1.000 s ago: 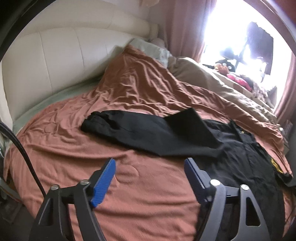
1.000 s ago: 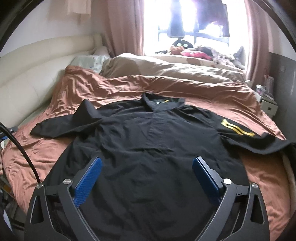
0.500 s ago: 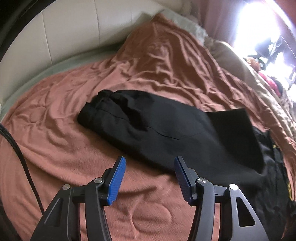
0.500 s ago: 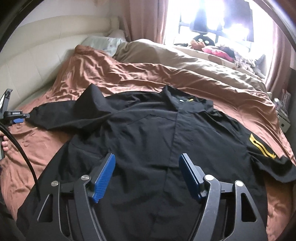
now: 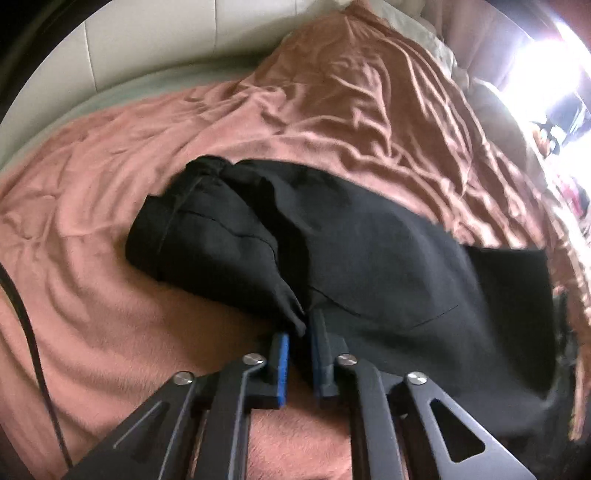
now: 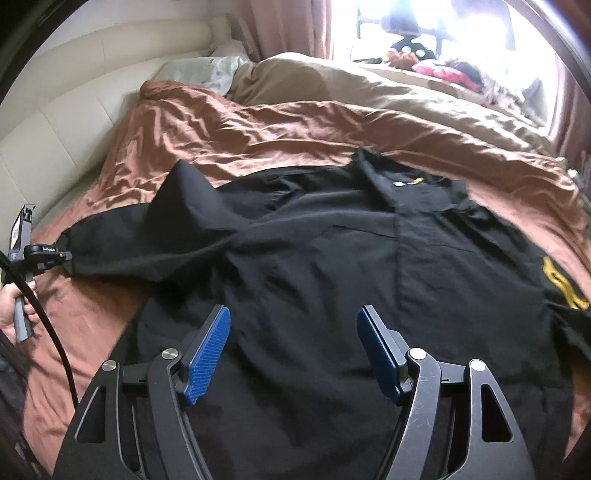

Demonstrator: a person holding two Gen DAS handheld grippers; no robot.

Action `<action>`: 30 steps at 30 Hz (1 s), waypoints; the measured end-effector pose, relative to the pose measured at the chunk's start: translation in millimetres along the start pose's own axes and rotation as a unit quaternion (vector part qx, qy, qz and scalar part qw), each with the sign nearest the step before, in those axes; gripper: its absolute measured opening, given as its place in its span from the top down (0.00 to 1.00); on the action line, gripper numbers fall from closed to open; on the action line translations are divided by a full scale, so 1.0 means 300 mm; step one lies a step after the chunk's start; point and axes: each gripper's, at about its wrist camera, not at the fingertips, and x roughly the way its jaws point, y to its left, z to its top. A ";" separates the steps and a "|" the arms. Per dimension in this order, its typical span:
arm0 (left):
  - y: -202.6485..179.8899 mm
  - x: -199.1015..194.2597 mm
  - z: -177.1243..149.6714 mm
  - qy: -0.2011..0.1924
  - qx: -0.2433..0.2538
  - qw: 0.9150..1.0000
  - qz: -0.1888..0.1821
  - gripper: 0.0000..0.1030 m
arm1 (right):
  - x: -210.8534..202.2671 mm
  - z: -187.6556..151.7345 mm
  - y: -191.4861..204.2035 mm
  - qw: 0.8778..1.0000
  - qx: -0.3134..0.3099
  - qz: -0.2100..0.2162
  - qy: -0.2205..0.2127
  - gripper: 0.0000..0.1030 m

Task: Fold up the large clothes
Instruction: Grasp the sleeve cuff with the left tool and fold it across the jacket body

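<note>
A: Left gripper (image 5: 300, 338) first. Fingers?

B: Blue pads (image 5: 282, 363) pinched together on a fold at the near edge of the black shirt's sleeve (image 5: 258, 243). Jaws have just been closing, cloth is between them.

A: Right gripper (image 6: 291, 350)?

B: Fingers apart, blue pads (image 6: 207, 356) either side of the shirt body, nothing pinched. Jaws have just been closing a bit. Whether the tips touch the cloth, can't tell.

A: Where's the shirt?

B: Black shirt (image 6: 351, 277) spread flat, front up, on the rust-brown bedspread (image 6: 258, 125). Collar (image 6: 384, 181) at the far end, yellow mark (image 6: 565, 291) on the right-side sleeve. Left-side sleeve lies out sideways, a flap of it peaked up.

A: Surroundings?

B: Beige duvet (image 6: 369, 85) behind, cream padded headboard (image 6: 74, 107) at left, bright window (image 6: 424, 22) at the back. Person's hand (image 6: 11, 306) at the left edge on the other gripper's handle, black cable (image 6: 44, 314) beside it.
</note>
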 end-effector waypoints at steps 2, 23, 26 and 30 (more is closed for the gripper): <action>-0.020 -0.042 0.025 -0.023 0.012 1.000 -0.002 0.96 | 0.043 0.023 0.007 1.000 0.006 0.013 0.005 0.32; -0.486 -0.678 0.181 -0.206 0.174 0.956 -0.116 0.97 | 0.608 0.191 0.000 0.975 0.155 0.115 0.113 0.76; -0.568 -0.722 0.157 -0.207 0.188 0.949 -0.147 0.97 | 0.639 0.195 0.005 0.975 0.155 0.110 0.116 0.76; -0.684 -0.788 0.115 -0.214 0.211 0.937 -0.180 0.97 | 0.592 0.211 -0.037 0.973 0.159 0.122 0.115 0.76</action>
